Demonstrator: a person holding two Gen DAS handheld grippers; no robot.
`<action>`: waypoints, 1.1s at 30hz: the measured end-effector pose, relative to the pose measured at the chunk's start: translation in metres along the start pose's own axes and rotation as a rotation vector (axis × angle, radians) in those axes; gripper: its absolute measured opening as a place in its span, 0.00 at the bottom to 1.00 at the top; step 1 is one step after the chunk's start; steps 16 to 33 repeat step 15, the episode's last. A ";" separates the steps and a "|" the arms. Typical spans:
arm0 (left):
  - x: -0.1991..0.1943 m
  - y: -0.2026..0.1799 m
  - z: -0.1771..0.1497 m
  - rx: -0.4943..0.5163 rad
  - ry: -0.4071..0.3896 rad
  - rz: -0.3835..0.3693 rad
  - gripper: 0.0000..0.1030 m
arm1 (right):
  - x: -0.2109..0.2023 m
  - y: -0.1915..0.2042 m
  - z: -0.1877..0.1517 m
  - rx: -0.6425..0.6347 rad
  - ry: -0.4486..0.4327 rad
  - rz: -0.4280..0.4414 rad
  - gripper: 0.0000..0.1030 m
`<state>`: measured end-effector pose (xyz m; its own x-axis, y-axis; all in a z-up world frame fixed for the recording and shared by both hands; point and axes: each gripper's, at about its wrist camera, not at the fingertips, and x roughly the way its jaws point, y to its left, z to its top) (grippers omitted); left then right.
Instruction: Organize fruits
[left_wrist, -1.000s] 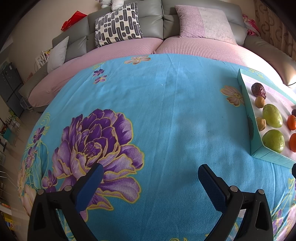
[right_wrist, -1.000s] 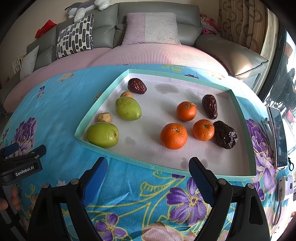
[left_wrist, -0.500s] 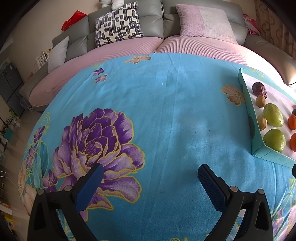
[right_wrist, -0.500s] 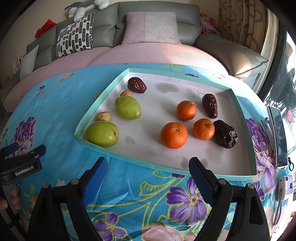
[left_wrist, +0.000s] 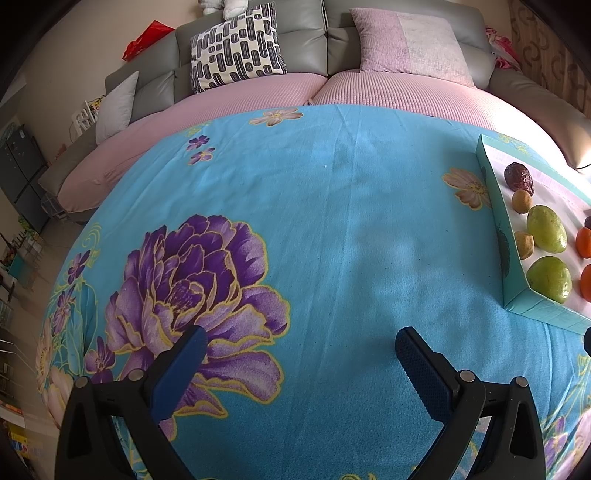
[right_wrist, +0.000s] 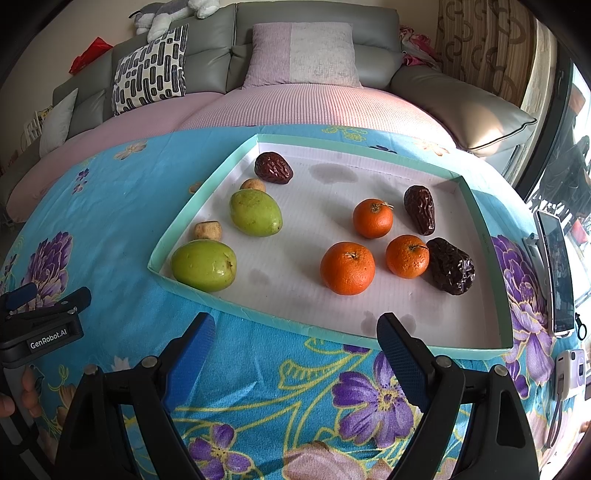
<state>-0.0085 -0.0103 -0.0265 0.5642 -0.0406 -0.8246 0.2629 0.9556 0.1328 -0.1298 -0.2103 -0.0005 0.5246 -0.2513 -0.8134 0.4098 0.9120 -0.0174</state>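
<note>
Fruits: three oranges (right_wrist: 347, 267), two green mangoes (right_wrist: 204, 265), three dark wrinkled dates (right_wrist: 450, 265), two small tan fruits (right_wrist: 208, 230), lying loose in a shallow teal-rimmed tray (right_wrist: 192, 291) on the floral blue worktop (left_wrist: 332, 221).
Left hand-held gripper (left_wrist: 297, 363): spread wide, empty, over bare cloth.
Right hand-held gripper (right_wrist: 295, 341): spread wide, empty, just before the tray's near rim.

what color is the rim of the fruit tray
Pale mint green rim around a white floor, clearest in the right wrist view.

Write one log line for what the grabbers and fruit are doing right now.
left gripper: open, empty, over cloth | right gripper: open, empty, before tray | fruit: all in tray, untouched
</note>
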 end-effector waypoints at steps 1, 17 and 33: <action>0.000 0.000 0.000 0.000 0.000 0.001 1.00 | 0.000 0.000 0.000 0.000 0.000 0.000 0.87; -0.004 0.004 -0.003 -0.015 -0.006 0.020 1.00 | 0.001 0.000 0.001 -0.001 0.003 0.000 0.87; -0.004 0.004 -0.003 -0.015 -0.006 0.020 1.00 | 0.001 0.000 0.001 -0.001 0.003 0.000 0.87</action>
